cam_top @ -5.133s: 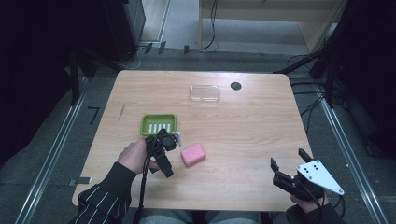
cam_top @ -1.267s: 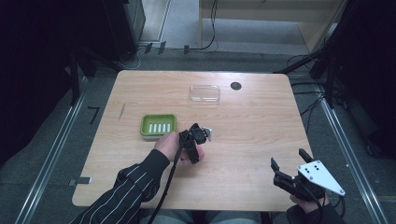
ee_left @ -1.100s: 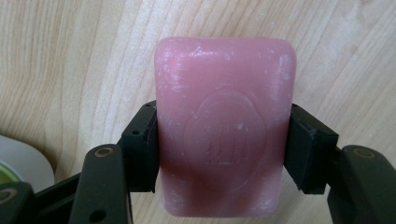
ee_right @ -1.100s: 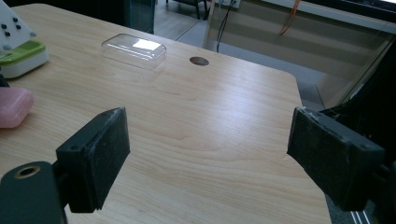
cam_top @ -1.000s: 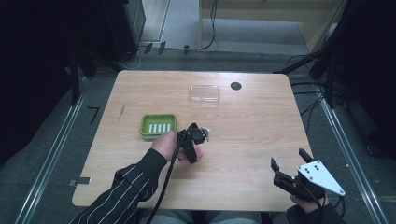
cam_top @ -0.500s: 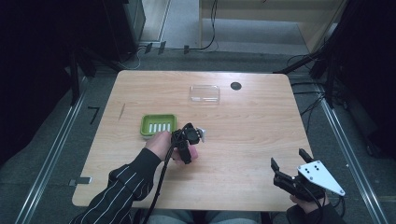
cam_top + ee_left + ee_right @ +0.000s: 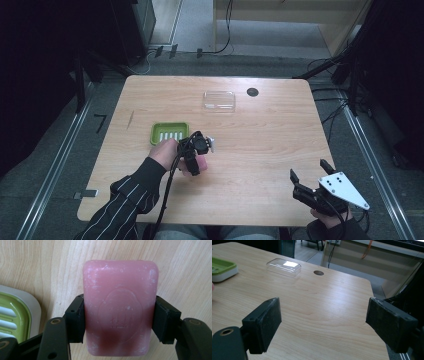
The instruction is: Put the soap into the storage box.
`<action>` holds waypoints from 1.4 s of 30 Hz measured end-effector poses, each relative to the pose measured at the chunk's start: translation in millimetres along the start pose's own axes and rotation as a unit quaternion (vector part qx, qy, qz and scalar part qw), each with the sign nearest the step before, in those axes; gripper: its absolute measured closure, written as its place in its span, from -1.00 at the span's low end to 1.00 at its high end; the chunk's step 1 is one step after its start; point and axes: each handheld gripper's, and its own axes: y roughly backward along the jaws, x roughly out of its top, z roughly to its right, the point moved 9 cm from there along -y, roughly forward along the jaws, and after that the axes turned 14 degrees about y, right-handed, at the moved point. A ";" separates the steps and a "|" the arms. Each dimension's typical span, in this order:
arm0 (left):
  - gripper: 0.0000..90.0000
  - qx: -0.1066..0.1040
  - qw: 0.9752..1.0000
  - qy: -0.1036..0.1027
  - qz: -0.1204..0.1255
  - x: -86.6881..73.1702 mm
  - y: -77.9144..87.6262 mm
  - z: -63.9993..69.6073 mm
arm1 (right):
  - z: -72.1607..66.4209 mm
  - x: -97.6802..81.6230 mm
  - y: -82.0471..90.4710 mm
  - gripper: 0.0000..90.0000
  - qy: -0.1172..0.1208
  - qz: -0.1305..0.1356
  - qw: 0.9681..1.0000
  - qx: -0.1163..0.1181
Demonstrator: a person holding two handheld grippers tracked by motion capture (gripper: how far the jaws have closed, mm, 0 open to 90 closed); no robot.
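Dark sleeve [image 7: 127,200] with thin white stripes on the left forearm. Left claw [image 7: 117,322]: black body, flat rectangular black pads [image 7: 76,318], a round brass-ringed screw hole on the arm behind each pad, black cable [image 7: 167,192] trailing along the sleeve. Right claw [image 7: 324,326]: matte black blocks as pads [image 7: 265,322], scuffed pale at the edges, one ringed screw hole at near left. Grey three-cornered plate [image 7: 344,190] with small dark holes on top.
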 end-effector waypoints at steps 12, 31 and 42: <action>-0.14 -0.002 1.000 -0.014 -0.004 -12.6 6.1 -9.2 | 0.4 -0.1 -0.1 -0.69 0.000 0.001 1.000 0.000; -0.14 0.005 1.000 -0.002 -0.006 -27.8 18.1 -29.6 | 0.5 -0.1 -0.3 -0.69 0.000 0.000 1.000 -0.001; -0.14 0.019 1.000 0.006 -0.002 -32.9 24.2 -43.2 | -0.1 -0.2 -0.3 -0.69 -0.001 -0.001 1.000 0.000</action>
